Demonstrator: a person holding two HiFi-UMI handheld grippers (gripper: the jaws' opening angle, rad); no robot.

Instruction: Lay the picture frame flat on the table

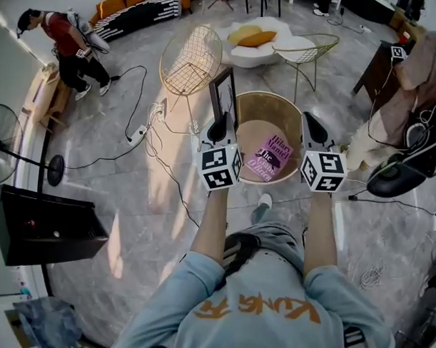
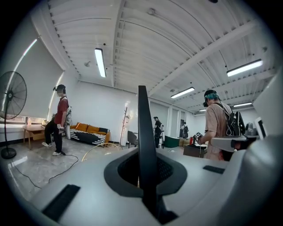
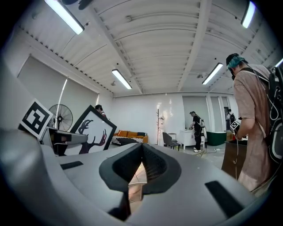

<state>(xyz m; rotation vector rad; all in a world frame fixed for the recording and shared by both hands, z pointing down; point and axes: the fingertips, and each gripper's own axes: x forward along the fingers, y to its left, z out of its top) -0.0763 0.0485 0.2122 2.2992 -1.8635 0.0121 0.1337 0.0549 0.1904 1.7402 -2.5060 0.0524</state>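
So, nearest us, the left gripper (image 1: 222, 123) is clamped tight on the picture frame (image 1: 222, 97): in the left gripper view the frame's thin dark edge rises straight up from btwn the pressed jaws. The right gripper (image 1: 310, 121) is off to the side, well apart from it, jaws closed together w/ nothing btwn them, so we read it as idle. The frame stands on edge, roughly upright, held by the near-left rim of the round wooden table (image 1: 295, 107); we can't tell if its lower edge touches that rim. In the right gripper view its face shows: black border, white sheet w/ a dark branching figure. On the tabletop lies a pink book (image 1: 268, 159), taking the near-middle part, w/ bare wood behind & left of it. Beyond the table is a gold wire chair (image 1: 190, 62) and, far off, other people. Task-wise we judge it approx. halfway at best: the frame is in the grip and at the table, but not yet laid down. Left to do: tip it over, lower it flat onto bare wood clear of the book, then let go.
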